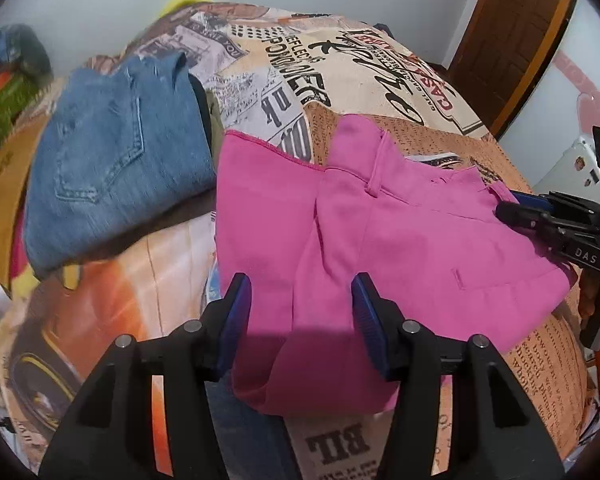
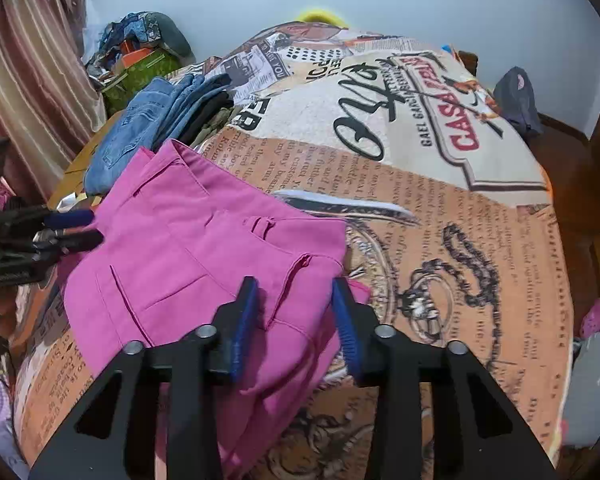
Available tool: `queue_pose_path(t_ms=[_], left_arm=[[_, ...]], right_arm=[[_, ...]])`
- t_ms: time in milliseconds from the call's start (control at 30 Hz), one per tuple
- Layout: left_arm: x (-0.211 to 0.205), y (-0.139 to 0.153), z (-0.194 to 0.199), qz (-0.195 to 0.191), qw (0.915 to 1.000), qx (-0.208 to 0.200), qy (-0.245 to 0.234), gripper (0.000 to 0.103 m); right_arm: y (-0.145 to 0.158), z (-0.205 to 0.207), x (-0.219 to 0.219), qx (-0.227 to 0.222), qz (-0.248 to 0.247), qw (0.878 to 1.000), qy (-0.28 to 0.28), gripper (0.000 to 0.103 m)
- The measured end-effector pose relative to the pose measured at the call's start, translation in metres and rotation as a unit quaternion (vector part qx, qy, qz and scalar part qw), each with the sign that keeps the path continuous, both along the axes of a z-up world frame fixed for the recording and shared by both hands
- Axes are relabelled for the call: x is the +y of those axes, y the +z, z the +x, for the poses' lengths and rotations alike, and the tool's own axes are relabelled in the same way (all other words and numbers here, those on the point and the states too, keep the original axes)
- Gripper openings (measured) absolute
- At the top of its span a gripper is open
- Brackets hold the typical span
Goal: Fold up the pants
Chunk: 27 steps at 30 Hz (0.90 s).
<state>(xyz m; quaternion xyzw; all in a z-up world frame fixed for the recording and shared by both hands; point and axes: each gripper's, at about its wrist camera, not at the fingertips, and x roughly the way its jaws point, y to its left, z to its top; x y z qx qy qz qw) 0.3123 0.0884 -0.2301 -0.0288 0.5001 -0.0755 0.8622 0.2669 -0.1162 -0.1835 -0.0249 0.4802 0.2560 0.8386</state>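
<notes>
Pink pants [image 1: 380,240] lie folded in a thick bundle on the printed bedspread [image 1: 340,60]; they also show in the right wrist view [image 2: 188,256]. My left gripper [image 1: 300,292] is open, its blue pads just above the near edge of the bundle. My right gripper [image 2: 294,292] is open over the waistband corner with the belt loops, and shows at the right edge of the left wrist view [image 1: 512,206]. The left gripper shows at the left edge of the right wrist view [image 2: 84,228].
A stack of folded blue jeans [image 1: 112,184] and darker garments lies beside the pink pants at the back left, seen also in the right wrist view [image 2: 148,120]. Clutter [image 2: 140,52] and a striped curtain [image 2: 28,88] stand left of the bed. A wooden door [image 1: 516,40] is at the right.
</notes>
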Motion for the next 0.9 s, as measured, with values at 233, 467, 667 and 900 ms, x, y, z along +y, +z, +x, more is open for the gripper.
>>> queue_pose_path(t_ms=[233,467,667,900], left_arm=[[0.004,-0.002,-0.003,-0.015,0.9999,-0.007,-0.002,0.052],[0.002,0.007,-0.011,0.002,0.9997,-0.018,-0.014,0.028],[0.009,0.000,-0.014,0.035,0.9993,-0.008,-0.013,0.008],[0.030,-0.001,-0.015,0.040,0.9989,0.005,0.024,0.007]], right_arm=[[0.019,-0.005,0.010,-0.063,-0.009,0.998,0.006,0.010],[0.031,0.009,0.017,-0.095,-0.012,0.995,0.005,0.010],[-0.002,0.022,0.025,-0.058,-0.041,0.997,0.004,0.010],[0.005,0.021,0.022,-0.057,-0.054,0.997,-0.002,0.016]])
